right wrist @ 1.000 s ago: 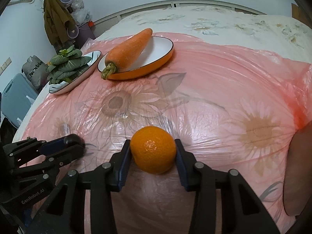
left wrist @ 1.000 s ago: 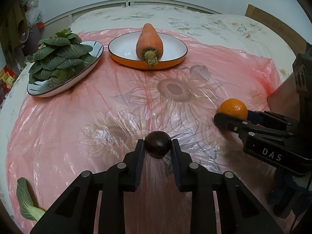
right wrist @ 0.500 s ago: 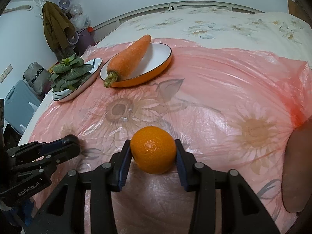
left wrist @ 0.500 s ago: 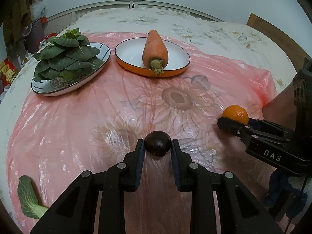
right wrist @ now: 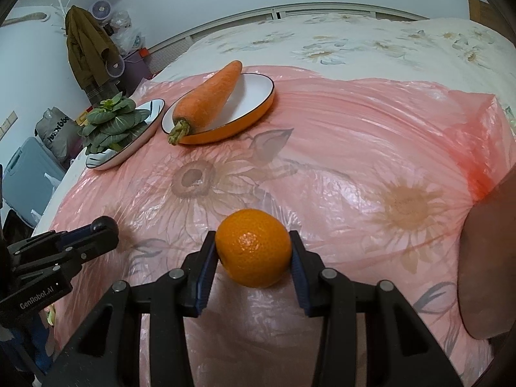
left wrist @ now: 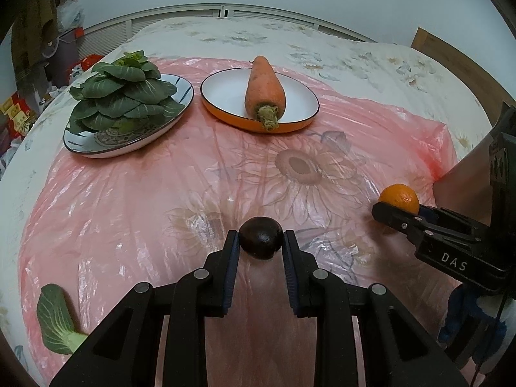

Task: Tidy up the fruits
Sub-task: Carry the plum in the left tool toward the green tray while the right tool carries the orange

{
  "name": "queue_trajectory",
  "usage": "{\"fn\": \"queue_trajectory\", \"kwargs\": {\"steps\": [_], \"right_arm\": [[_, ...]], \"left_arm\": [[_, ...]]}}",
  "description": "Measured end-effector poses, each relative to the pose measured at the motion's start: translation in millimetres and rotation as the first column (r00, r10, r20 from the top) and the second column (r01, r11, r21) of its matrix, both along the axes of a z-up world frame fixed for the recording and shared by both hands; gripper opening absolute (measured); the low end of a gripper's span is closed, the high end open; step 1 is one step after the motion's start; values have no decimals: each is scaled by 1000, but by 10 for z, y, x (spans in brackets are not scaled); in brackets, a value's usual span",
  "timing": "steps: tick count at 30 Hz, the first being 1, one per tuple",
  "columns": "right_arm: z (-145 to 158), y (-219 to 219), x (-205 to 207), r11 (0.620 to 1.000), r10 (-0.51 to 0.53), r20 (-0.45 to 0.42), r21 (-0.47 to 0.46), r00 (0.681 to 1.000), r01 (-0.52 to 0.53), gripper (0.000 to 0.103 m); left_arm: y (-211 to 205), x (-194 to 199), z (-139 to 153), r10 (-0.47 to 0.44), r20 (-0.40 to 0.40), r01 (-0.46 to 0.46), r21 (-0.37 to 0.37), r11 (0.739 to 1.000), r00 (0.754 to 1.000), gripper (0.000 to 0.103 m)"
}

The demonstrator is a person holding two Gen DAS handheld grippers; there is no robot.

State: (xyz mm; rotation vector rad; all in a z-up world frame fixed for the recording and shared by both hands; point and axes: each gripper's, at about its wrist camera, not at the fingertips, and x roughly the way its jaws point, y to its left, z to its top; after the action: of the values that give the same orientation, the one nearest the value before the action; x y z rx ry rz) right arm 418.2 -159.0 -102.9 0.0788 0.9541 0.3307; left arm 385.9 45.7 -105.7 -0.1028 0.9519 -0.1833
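A: Both grippers have lifted and pulled back a bit; the plates sit lower and farther off in both views.

B: Grips?

A: Left gripper (left wrist: 261,242) pinches the dark fruit (left wrist: 261,238), right gripper (right wrist: 253,251) pinches the orange (right wrist: 253,247). Both fruits are clear of the pink sheet (left wrist: 161,187), likely for carrying.

B: Obstacles?

A: Carrot (left wrist: 264,92) fills the orange plate (left wrist: 225,96), greens (left wrist: 122,93) fill the other plate (left wrist: 96,153). Stray leaf (left wrist: 54,325) lies near left. No free dish visible.
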Motion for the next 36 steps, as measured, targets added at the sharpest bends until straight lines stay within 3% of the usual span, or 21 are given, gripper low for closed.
{"fn": "queue_trajectory", "kwargs": {"steps": [13,36], "right_arm": [[84,1,-188,1000,11,8,-7,1000,-11,56],[168,-35,-753,997,53,0,-65,999,-53,56]], "left_arm": [[11,-139,66,12,9,-12,-1,1000,1000,23],[-64,-626,-15,58,-44,-56,51,997,997,23]]}}
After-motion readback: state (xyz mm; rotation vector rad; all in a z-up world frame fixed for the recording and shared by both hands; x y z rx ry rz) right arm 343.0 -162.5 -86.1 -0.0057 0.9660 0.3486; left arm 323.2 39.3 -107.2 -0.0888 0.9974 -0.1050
